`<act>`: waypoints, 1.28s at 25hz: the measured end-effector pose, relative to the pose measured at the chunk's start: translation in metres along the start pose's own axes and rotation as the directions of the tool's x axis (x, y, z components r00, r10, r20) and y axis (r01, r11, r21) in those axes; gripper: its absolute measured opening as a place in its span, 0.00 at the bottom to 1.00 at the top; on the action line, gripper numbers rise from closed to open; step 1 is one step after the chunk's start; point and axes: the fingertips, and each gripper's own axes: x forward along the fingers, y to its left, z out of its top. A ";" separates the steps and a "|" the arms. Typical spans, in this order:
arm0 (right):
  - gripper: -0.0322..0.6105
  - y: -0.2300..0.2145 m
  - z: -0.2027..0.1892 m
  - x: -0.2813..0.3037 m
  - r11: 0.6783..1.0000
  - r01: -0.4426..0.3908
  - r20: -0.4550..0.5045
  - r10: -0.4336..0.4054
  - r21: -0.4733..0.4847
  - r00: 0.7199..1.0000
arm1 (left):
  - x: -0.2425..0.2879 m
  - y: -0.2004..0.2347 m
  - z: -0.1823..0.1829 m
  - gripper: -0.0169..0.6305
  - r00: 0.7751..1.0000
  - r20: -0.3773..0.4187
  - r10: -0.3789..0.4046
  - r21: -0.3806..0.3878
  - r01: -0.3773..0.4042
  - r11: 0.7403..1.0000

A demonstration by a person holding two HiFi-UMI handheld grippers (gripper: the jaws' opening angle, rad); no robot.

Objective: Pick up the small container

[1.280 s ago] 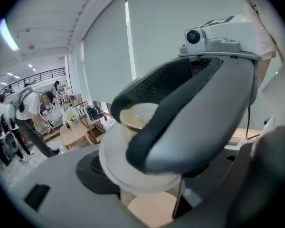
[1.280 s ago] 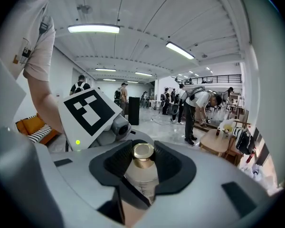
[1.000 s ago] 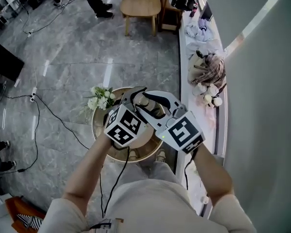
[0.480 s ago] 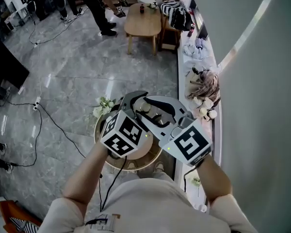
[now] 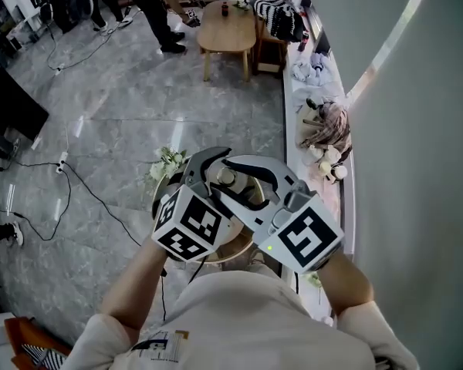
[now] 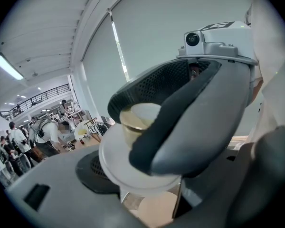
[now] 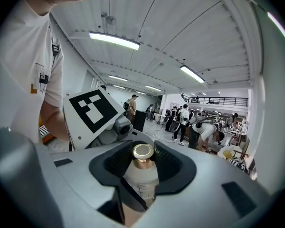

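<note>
The left gripper [image 5: 210, 166] has its jaws closed on the wide white base of the small container [image 6: 133, 151], held in the air above the round table [image 5: 233, 250]. The right gripper [image 7: 143, 161] has its jaws clamped on the container's body, just below the gold cap [image 7: 143, 151]. White flowers [image 5: 170, 163] lie at the table's left edge.

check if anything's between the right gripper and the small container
Nothing visible. The right gripper is shut on the gold cap of the small container; the left gripper holds its white base.
</note>
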 end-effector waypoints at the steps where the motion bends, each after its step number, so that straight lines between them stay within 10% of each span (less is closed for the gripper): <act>1: 0.27 0.002 -0.002 -0.001 1.000 -0.004 0.000 0.004 0.006 1.000 | 0.000 -0.004 -0.001 0.56 1.000 -0.001 -0.003 -0.006 0.003 1.000; 32: 0.27 0.026 -0.050 -0.008 0.992 -0.023 -0.045 0.029 0.125 0.999 | 0.019 -0.047 -0.041 0.56 0.995 -0.055 -0.080 -0.078 0.076 0.994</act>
